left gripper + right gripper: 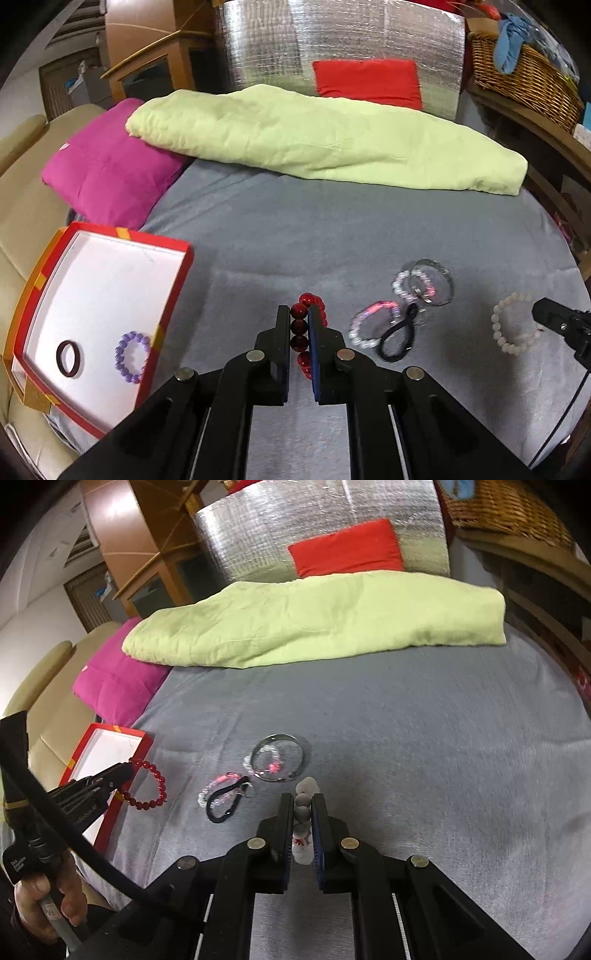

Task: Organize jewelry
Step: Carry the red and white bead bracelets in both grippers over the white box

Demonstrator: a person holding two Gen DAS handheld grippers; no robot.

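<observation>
My left gripper [299, 311] is shut on a red bead bracelet [298, 341], held above the grey bed sheet [258, 240]. From the right wrist view the left gripper [123, 770] carries the red bracelet [157, 788] beside the red box [107, 744]. The box [173, 295] holds a dark ring bangle [69, 359] and a purple bead bracelet [133, 352]. My right gripper [303, 798] is shut on a white bead bracelet [306, 788]; in the left wrist view it [541, 314] carries that bracelet [511, 328].
On the sheet lie a clear bangle [279, 758], pale pink bead bracelets [373, 325] and a black hair tie [227, 801]. A green quilt [314, 140], a pink pillow [107, 173] and a wicker basket [524, 74] stand behind. A hand [48, 897] grips the left handle.
</observation>
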